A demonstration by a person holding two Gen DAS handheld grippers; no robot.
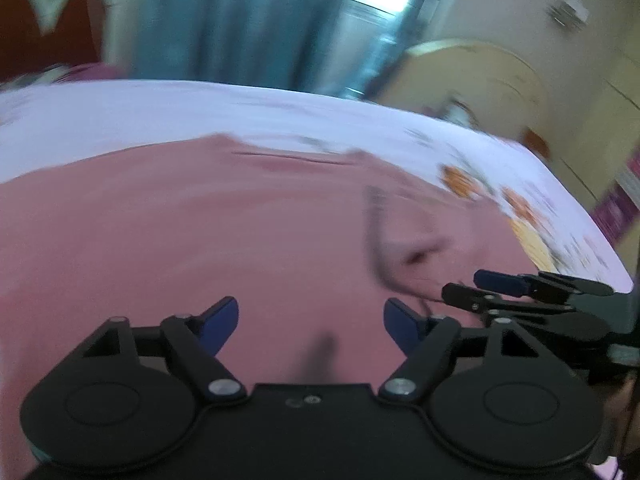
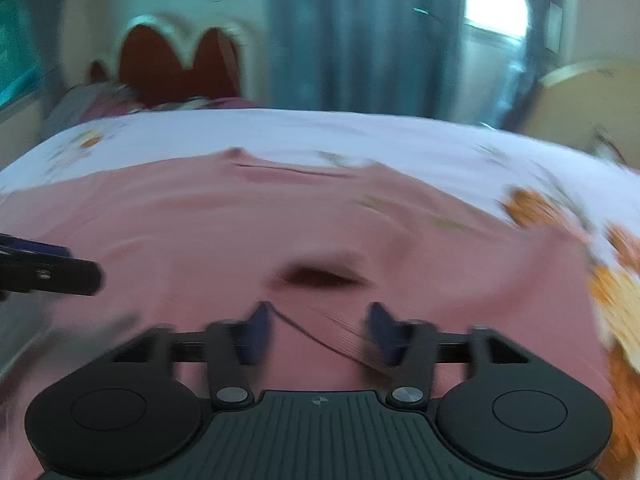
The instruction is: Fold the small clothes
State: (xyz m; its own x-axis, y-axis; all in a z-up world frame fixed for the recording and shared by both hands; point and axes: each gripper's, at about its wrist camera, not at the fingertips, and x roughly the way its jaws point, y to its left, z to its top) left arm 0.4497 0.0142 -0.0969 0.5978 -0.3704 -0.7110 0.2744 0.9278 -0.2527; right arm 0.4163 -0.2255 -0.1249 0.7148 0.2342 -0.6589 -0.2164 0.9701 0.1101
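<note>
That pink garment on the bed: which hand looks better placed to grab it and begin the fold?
Probably the right. The right gripper is open over a raised pucker in the pink garment, near its edge by the flowered sheet. The left gripper, also open, faces flat mid-cloth. Blur makes this tentative.

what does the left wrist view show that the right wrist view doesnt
Only the left wrist view shows the right tool from the side, plus purple boxes at far right. Only the right wrist view shows the red heart-shaped headboard whole. Both show the pink garment spread on the floral white bedsheet, teal curtains, and both tools open.
</note>
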